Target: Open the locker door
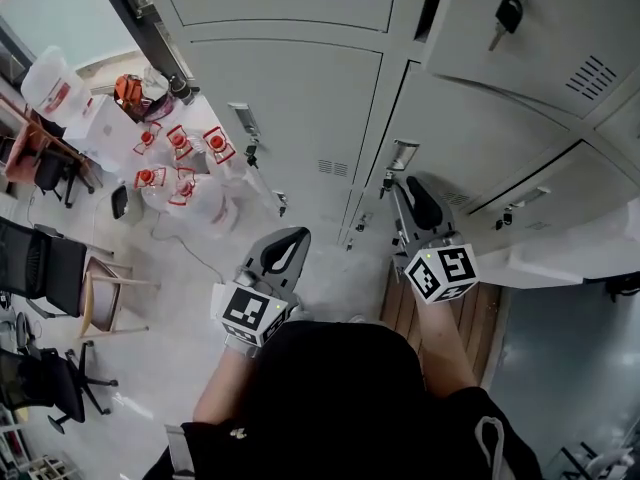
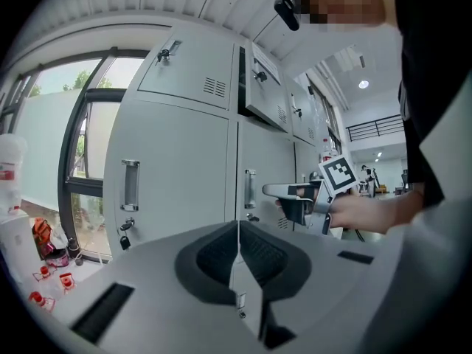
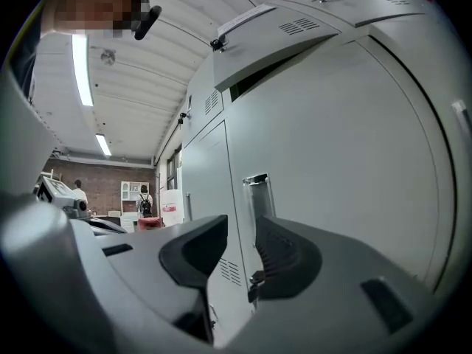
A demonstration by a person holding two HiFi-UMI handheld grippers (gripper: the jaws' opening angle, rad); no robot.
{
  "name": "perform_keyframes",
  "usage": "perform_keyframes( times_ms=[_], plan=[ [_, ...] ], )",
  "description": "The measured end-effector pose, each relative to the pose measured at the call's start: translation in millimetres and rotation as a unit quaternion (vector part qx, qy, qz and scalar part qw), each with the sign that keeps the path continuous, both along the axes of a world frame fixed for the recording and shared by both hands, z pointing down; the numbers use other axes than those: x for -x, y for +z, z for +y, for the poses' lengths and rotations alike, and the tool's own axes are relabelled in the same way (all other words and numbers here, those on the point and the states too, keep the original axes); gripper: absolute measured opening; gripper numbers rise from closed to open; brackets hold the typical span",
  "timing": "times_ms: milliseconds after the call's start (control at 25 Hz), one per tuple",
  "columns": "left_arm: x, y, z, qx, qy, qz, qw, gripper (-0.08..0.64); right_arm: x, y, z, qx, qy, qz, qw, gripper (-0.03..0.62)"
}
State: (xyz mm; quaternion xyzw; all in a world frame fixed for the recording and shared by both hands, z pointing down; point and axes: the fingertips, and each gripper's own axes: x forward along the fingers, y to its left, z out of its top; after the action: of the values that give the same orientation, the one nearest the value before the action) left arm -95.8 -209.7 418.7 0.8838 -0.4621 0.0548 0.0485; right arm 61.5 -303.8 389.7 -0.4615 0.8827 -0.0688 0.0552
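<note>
Grey steel locker door (image 3: 332, 161) shut; right gripper (image 3: 240, 251) jaws apart, lined up on its handle (image 3: 256, 196) to grab; left gripper (image 2: 237, 249) closed, idle.

The locker door (image 1: 480, 138) was a plain pale grey metal panel, standing upright in a bank of like doors. A narrow, bright metal handle (image 1: 400, 154) ran vertically near its left edge, with a small dark lock (image 1: 386, 181) just beneath it. The door looked about level with its neighbour; whether it was fully shut could not be told.
</note>
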Motion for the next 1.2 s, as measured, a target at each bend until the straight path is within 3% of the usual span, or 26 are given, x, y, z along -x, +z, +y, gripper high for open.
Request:
perform_keyframes(
  times_ms=[400, 1000, 1200],
  plan=[
    [39, 6, -14, -0.005, 0.002, 0.009, 0.9999, 0.025, 13, -1, -35, -0.013, 0.065, 0.055, 0.996, 0.14],
    [87, 18, -15, 0.009, 0.008, 0.017, 0.9998, 0.025, 26, -2, -63, 0.01, 0.125, 0.038, 0.991, 0.172],
    [98, 16, -18, 0.005, 0.016, 0.022, 0.9996, 0.025, 27, -2, -63, 0.018, 0.12, 0.03, 0.992, 0.175]
  ],
)
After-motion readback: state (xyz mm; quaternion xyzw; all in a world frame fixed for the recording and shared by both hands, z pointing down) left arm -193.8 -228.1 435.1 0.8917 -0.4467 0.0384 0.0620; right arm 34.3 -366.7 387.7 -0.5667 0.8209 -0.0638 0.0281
